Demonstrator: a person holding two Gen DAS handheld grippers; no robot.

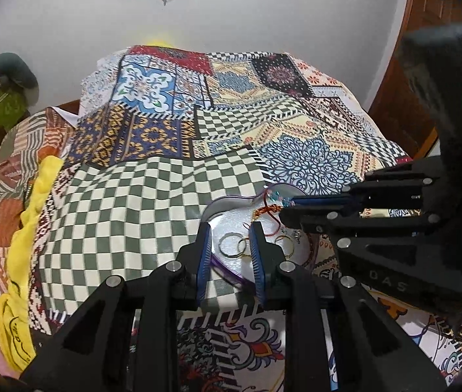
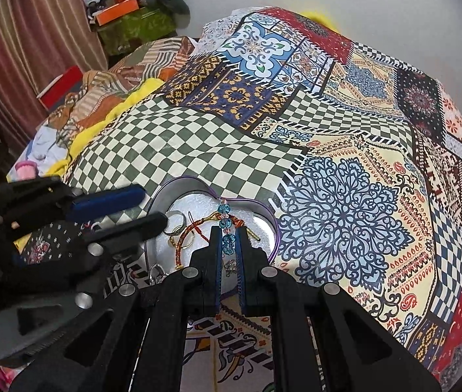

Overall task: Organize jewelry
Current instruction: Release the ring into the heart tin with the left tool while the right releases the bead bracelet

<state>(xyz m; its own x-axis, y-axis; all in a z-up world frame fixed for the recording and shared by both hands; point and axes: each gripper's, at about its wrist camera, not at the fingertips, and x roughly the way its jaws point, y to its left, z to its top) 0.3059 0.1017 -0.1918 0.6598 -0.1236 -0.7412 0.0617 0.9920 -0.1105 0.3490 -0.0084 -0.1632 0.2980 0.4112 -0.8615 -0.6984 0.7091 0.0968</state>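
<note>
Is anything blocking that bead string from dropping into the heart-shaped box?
Nothing visible does. The right gripper pinches the blue bead string directly above the open heart-shaped box; only rings and a red cord lie inside.

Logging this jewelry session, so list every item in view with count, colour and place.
heart-shaped box: one, purple rim, white inside, on the bedspread
blue bead strand: one, blue and pink, pinched over the box
red-gold cord bracelet: one, inside the box
rings: a few, silver and gold, inside the box
bedspread: one, multicoloured patchwork, on the bed
yellow cloth: one, bed's left edge
orange box: one, far corner
left hand-held gripper: black, blue pads, open over the rings
right hand-held gripper: black, shut on the strand
</note>
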